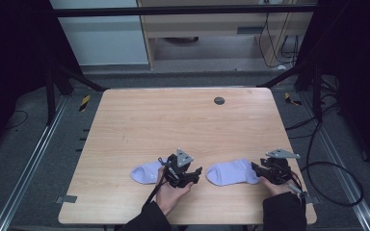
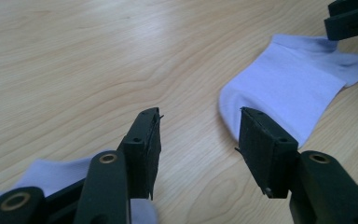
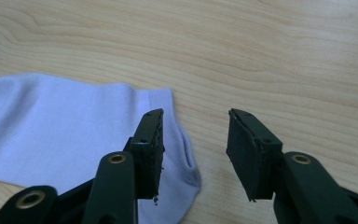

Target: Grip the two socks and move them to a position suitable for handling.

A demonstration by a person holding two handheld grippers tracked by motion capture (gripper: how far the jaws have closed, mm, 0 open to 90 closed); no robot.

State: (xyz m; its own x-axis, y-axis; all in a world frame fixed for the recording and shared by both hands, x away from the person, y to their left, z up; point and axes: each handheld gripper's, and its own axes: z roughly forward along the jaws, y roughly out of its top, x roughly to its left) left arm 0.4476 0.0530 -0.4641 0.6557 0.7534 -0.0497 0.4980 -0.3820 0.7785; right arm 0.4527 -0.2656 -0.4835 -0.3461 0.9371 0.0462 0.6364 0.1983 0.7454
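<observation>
Two pale lilac socks are seen lying flat on the wooden table [image 1: 139,115] near its front edge, well apart from each other: the left sock [image 1: 147,172] beside and partly under the left gripper [image 2: 198,135], the right sock [image 1: 232,172] with its opening end at the right gripper [image 3: 195,140]. The left gripper is held with its jaws apart over bare wood, nothing between them, the left sock tucked under its left jaw. The right gripper's jaws are likewise parted, one over the right sock's cuff edge and the other over the table, no cloth pinched.
</observation>
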